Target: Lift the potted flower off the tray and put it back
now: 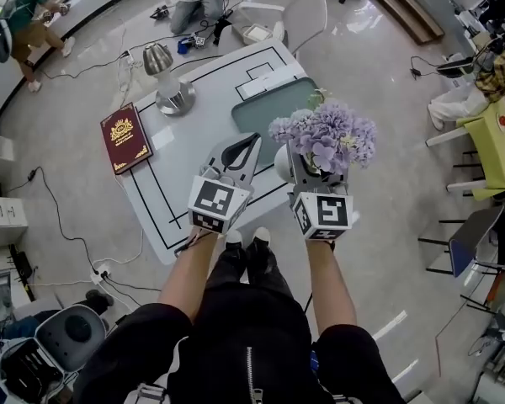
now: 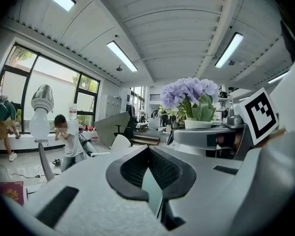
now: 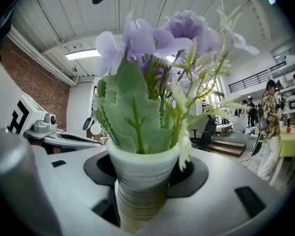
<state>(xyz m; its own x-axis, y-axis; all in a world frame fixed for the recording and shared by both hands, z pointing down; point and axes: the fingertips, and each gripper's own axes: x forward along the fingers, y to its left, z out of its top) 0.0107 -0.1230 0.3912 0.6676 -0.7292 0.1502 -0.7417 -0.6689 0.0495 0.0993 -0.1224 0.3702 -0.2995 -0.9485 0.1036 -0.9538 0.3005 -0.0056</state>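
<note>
My left tool (image 1: 254, 140) was pressed together, empty, over the surface (image 1: 185, 150). Tray (image 1: 273, 103) sat bare just beyond it. My right tool (image 1: 305, 171) pinched the potted flower (image 1: 324, 137) by its ribbed pot, in the air, off the tray. Risks: top-heavy blooms on a tapered pot could slip or tilt in the pads. Landing on the tray rim would tip it.

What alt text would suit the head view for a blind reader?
From above: the right claw grips a pot of purple flowers over a white table's edge. The left claw, shut and empty, is beside it; a green tray, red book and lamp sit on the table.
</note>
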